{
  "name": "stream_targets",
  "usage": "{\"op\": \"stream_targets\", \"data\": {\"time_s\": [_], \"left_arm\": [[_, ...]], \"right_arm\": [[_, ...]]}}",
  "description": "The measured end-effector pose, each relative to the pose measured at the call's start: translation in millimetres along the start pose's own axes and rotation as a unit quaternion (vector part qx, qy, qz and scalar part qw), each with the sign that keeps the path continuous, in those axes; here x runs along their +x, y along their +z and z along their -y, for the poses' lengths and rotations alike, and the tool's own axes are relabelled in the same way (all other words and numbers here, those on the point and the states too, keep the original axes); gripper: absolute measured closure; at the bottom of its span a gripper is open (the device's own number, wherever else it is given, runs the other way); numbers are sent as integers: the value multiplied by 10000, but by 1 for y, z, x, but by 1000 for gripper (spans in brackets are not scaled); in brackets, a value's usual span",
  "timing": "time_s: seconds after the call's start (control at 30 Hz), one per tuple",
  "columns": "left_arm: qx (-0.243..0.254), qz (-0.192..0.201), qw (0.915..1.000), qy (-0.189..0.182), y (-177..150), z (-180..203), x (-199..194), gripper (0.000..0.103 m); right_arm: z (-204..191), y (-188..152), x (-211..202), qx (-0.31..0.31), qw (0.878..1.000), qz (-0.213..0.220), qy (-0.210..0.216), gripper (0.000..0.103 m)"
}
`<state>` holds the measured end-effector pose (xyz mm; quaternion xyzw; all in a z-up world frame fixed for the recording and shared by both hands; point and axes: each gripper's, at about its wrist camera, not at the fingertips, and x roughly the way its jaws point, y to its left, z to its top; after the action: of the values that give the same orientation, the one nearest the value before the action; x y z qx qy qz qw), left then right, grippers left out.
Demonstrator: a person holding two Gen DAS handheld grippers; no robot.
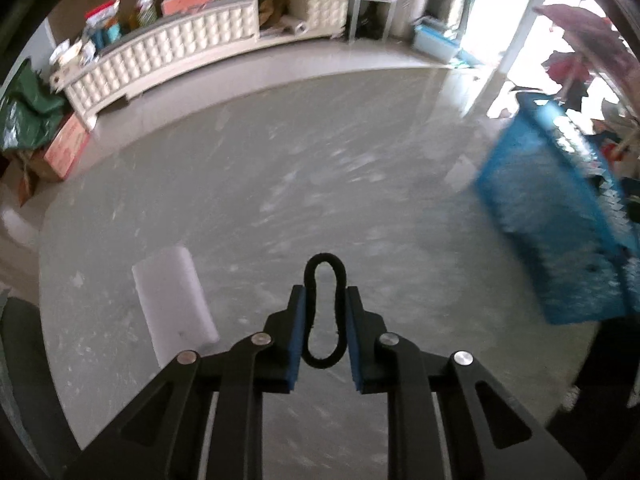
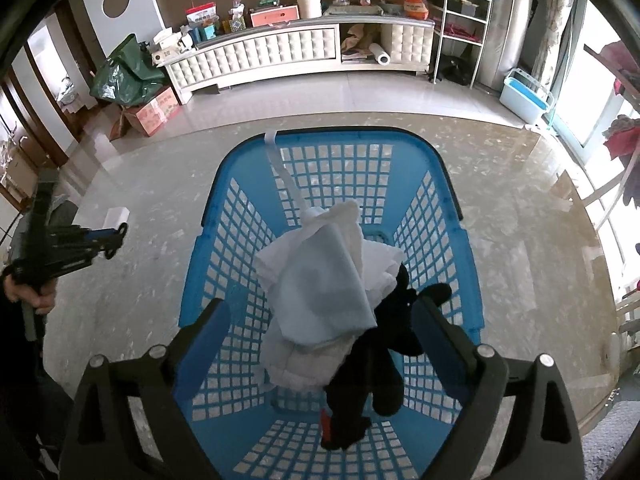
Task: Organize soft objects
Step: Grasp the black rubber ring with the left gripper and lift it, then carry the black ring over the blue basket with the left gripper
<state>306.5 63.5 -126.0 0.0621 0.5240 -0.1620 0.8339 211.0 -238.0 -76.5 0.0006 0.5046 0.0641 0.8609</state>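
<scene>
Left gripper (image 1: 325,300): pinching a black hair tie (image 1: 323,312) at lower centre.
Right gripper (image 2: 322,316): hanging spread wide over the blue basket (image 2: 448,184).
Basket contents: white cloths (image 2: 320,280) and a black fabric piece (image 2: 372,352) lying mid-frame.

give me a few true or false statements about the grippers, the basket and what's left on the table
1. The left gripper is shut on a black hair tie. True.
2. The blue basket holds nothing. False: it holds white cloths and a black soft item.
3. The right gripper is clamped on a cloth. False: its jaws stand wide open above the basket.
4. A white block lies on the table to the left of the left gripper. True.
5. The hair tie is already in the basket. False: it is held between the left gripper's pads, away from the basket.
</scene>
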Motion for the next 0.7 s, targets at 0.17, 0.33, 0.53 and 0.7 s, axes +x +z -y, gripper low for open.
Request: {"op": "stream_targets", "data": {"time_s": [0.17,0.33,0.53,0.7], "left_arm": [[258,303,9992,-47,-1,44,-44,86],[377,591,9967,-419,3,85,-81,86],[547,760,9935,-651,8,125,-107,86],[773,774,9916,-686,18,161,-115,86]], "right_arm": [[2,-8,-7,-12,10000,32,-29,11],[2,-14,-18,-82,9998,154,1,6],[6,-21,-33,-129,9993,346,57,0],[18,-30,-38,-24,9992,387,139,0]]}}
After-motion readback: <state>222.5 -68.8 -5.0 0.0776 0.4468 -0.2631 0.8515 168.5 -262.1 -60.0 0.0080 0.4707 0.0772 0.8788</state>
